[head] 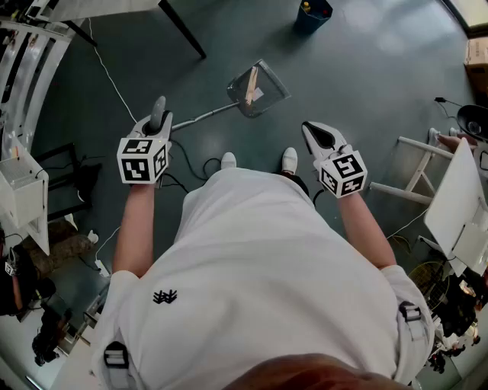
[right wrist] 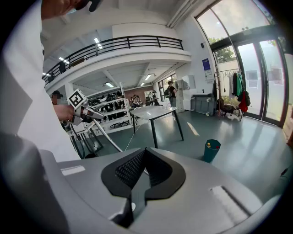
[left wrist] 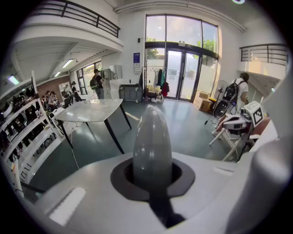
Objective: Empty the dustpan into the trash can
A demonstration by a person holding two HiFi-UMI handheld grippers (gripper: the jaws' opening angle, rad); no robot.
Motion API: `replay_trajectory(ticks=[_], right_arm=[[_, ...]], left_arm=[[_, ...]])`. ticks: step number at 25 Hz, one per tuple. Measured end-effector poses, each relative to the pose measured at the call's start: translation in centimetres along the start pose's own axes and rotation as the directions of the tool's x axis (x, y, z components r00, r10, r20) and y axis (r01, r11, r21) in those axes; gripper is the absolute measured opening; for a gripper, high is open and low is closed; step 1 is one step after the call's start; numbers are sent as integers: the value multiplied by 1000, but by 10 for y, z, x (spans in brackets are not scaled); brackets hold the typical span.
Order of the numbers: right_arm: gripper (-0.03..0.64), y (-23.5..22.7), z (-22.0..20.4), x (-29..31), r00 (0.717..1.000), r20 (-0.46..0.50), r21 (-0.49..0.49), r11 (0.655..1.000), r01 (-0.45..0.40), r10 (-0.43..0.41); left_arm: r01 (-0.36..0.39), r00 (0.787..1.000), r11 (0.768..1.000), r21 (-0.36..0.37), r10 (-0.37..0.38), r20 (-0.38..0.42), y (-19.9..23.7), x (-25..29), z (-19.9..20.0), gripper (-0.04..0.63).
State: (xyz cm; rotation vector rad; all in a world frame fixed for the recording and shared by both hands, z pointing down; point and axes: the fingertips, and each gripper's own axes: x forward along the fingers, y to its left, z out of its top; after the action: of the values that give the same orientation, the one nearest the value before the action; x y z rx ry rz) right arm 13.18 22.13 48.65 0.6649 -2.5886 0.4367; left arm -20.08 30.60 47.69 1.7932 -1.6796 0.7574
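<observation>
A long-handled dustpan (head: 259, 90) hangs above the dark floor ahead of my feet, with light scraps lying in its pan. Its metal shaft (head: 200, 116) runs back to a grey grip (left wrist: 152, 145), and my left gripper (head: 157, 126) is shut on that grip. The grip's rounded end sticks up between the jaws in the left gripper view. A teal trash can (head: 313, 14) stands on the floor farther ahead, also seen as the teal trash can (right wrist: 211, 150). My right gripper (head: 313, 131) is held at my right, shut with nothing in it.
A white table (left wrist: 94, 110) on black legs (head: 183, 29) stands ahead to the left. White shelving (head: 21, 187) is at my left, and a white chair (head: 418, 177) and board (head: 460, 204) at my right. Cables (head: 107, 80) trail across the floor.
</observation>
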Motion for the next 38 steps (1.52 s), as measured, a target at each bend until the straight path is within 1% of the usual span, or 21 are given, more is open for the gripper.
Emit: replay_trajectory(ticks=[3,5,7,9,12,15,18,22,24,27,29,31,38], right_arm=[[0,28,12,19,1000,13,4,1000,9,-9],[0,42,18,26,999,16,15,999,29,-30],[0,56,19,28,999,4,33,998,49,-49],[0,62,23,29,998,-6,34,998,57,-57],[0,55,31,38,998,-17,26,998,62,-62],[0,29,39,45,998,-15,39,997,67,-67],[0,-2,56,60,998,9,30,998,54,-54],[4,-46,89,84,999,49,31,999,16,-17],[44,-67,103,89,998,67,22,1000,14,-16],[64,-100,111,96,997,76,40,999,19,-22],[67,-121,110,103,997,69,65,997,29,-33],[67,-133,108,109,997,57,86,995,42,-47],[67,-186,125,149,991,28,135,982,128,-133]], left_arm=[[15,1000,1000,15,-15,4,21,-9,-6,64],[28,1000,998,51,-28,0,31,-10,-5,64],[44,999,996,82,-43,-16,38,-9,-7,64],[54,998,995,86,-52,-30,46,-1,-9,64],[55,998,996,69,-52,-34,56,16,-5,66],[46,999,998,40,-45,-27,56,34,12,66],[38,999,999,27,-38,-23,58,55,43,66],[18,1000,999,49,-17,-24,59,81,98,66],[8,1000,998,62,-6,-21,57,93,125,66],[-8,1000,998,68,8,-2,57,116,165,66],[-17,1000,998,68,17,8,58,135,192,66],[-15,1000,997,74,15,5,62,153,212,66],[34,999,992,122,-37,23,94,239,296,66]])
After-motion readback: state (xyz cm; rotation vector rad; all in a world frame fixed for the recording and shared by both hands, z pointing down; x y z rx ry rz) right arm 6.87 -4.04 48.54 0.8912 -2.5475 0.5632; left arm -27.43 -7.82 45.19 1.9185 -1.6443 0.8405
